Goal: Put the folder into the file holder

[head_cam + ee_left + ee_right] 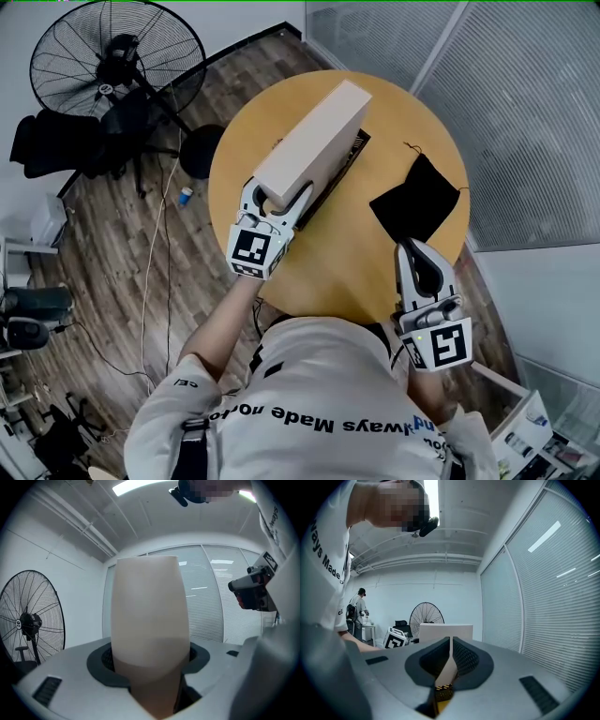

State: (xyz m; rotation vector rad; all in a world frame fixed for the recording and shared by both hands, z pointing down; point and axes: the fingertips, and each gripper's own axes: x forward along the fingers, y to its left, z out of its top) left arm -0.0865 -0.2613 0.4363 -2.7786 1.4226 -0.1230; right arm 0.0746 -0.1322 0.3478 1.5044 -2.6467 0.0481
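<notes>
beige folder (314,141) in left gripper (279,194), over round table (394,122)
standing fan (117,61) on the floor at far left. left gripper jaws wide, clamped on the folder's near end. the folder slants away over the dark file holder (349,159); whether it sits inside cannot be told. black cloth (417,202) on the table. right gripper (410,246) jaws together, empty, well apart from the folder.

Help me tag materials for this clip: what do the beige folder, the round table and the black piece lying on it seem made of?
The folder: stiff card or plastic board, matte beige; flat plain faces, crisp edges. The round table: wood or wood-look laminate, smooth yellow-brown; grain not discernible. The black piece: soft cloth, perhaps a pouch; matte, limp outline, thin cords trailing.
</notes>
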